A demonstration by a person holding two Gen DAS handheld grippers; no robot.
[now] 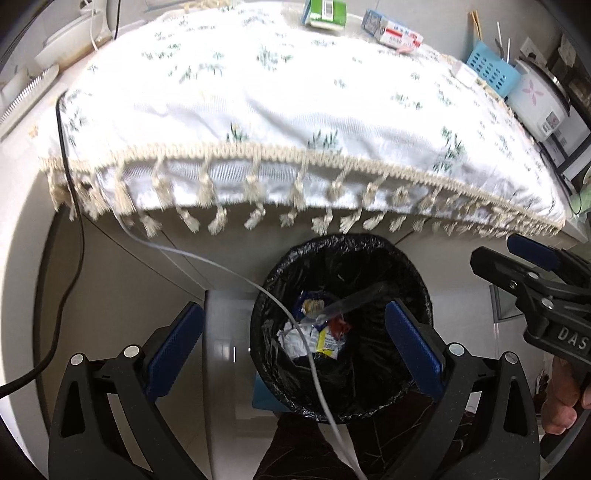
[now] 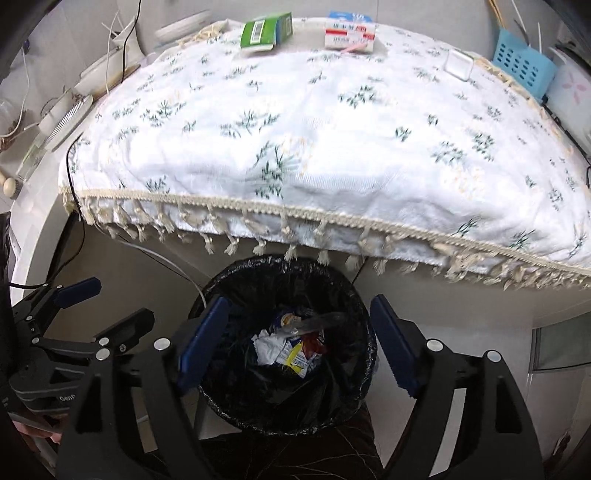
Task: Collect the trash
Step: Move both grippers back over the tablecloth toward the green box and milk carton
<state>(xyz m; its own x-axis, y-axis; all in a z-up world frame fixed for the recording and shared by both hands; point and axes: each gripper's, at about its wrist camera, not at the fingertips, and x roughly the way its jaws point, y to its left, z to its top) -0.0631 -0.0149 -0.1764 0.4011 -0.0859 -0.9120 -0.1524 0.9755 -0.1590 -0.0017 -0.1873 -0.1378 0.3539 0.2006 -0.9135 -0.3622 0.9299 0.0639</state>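
Note:
A round bin lined with a black bag (image 1: 388,258) (image 2: 258,269) stands on the floor below the table's front edge. Inside lie crumpled white paper (image 1: 293,339) (image 2: 267,349), a yellow-and-white wrapper (image 1: 327,341) (image 2: 295,360), a red scrap (image 1: 340,326) and a clear plastic piece (image 1: 354,299) (image 2: 321,319). My left gripper (image 1: 295,349) hangs open over the bin's left side, nothing between its blue pads. My right gripper (image 2: 295,345) is open above the bin, empty too. Each gripper shows in the other's view, the right (image 1: 532,258) and the left (image 2: 107,306).
A table under a white floral cloth with tassels (image 1: 295,110) (image 2: 314,147) carries a green box (image 1: 325,13) (image 2: 266,31), a white-and-red box (image 1: 393,31) (image 2: 349,35) and a blue basket (image 1: 493,72) (image 2: 522,64). A white cable (image 1: 221,266) and a black cable (image 1: 70,221) hang near the bin.

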